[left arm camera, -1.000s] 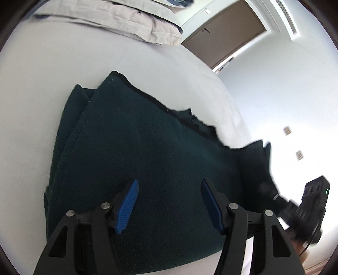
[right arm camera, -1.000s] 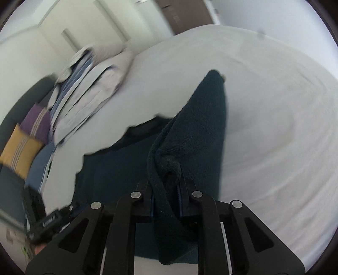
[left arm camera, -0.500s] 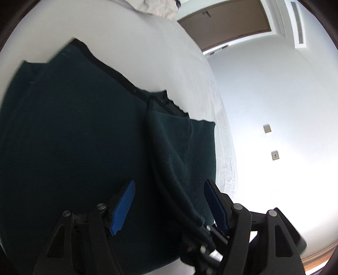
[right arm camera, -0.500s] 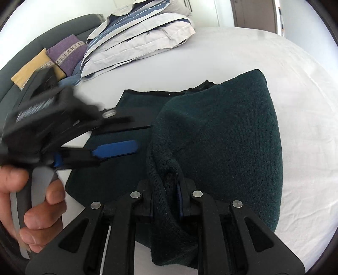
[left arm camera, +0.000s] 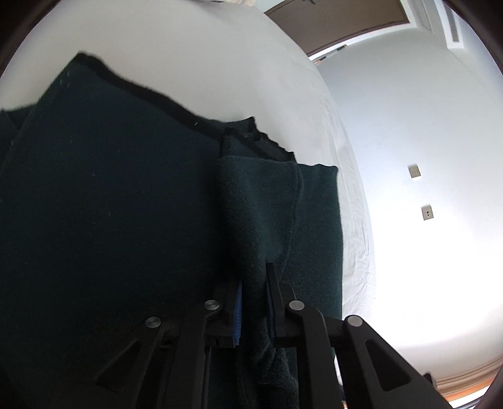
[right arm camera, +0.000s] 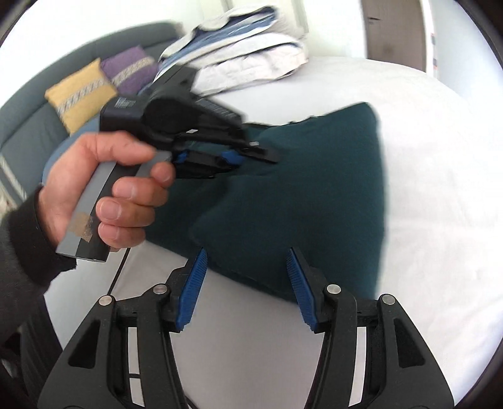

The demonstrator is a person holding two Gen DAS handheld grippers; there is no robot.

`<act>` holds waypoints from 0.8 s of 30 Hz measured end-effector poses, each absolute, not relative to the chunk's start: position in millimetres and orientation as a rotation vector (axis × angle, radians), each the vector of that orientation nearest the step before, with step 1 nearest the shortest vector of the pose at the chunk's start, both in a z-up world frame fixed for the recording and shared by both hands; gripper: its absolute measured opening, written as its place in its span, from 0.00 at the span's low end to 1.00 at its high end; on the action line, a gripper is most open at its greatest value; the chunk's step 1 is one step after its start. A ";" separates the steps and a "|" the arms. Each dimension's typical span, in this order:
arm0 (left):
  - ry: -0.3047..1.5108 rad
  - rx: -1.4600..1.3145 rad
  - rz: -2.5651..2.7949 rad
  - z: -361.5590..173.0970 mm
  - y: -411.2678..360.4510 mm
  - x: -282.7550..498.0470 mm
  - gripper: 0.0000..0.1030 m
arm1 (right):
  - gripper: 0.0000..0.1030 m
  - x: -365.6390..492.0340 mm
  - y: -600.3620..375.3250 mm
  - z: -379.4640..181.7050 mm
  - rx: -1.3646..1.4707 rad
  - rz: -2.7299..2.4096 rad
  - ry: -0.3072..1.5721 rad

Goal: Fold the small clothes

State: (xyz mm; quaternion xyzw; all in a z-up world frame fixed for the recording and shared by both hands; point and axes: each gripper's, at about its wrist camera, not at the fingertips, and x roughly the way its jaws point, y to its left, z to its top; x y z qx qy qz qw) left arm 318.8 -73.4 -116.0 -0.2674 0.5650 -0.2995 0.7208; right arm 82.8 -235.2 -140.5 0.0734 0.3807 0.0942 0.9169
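A dark green knit garment [left arm camera: 110, 204] lies on the white bed [left arm camera: 204, 63], with one side folded over onto its body [left arm camera: 283, 204]. My left gripper [left arm camera: 253, 302] is shut on a bunched edge of that folded part. In the right wrist view the garment [right arm camera: 314, 195] lies ahead, and my right gripper [right arm camera: 246, 280] is open and empty, just short of its near edge. The left gripper [right arm camera: 232, 157] shows there too, held by a hand, its fingers on the cloth.
Folded pale bedding [right arm camera: 251, 59] is stacked at the far side of the bed. A grey sofa with a yellow cushion [right arm camera: 81, 94] and a purple cushion [right arm camera: 129, 69] stands behind. A brown door [left arm camera: 339, 22] is in the white wall.
My right gripper let go of the folded cloth, opened and drew back. My left gripper closed on that same bunched edge.
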 end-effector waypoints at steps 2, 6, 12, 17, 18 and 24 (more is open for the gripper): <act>1.230 -0.574 -0.672 -106.1 -65.2 317.9 0.13 | 0.50 72.3 -261.2 -130.9 0.252 0.156 0.723; 1.207 -0.553 -0.673 -90.4 -37.7 321.3 0.13 | 0.50 76.3 -294.3 -127.7 0.314 0.010 0.704; 1.179 -0.543 -0.619 -77.3 13.0 325.8 0.13 | 0.51 113.4 -271.3 -147.4 0.180 0.036 0.808; 1.164 -0.583 -0.554 -76.1 63.1 325.6 0.13 | 0.52 127.4 -218.6 -149.6 0.062 0.115 0.818; 1.163 -0.591 -0.547 -77.3 72.2 325.7 0.13 | 0.52 130.3 -210.4 -147.7 0.058 0.123 0.821; 1.167 -0.621 -0.527 -89.9 89.5 323.3 0.13 | 0.52 136.0 -172.7 -155.7 -0.023 0.150 0.844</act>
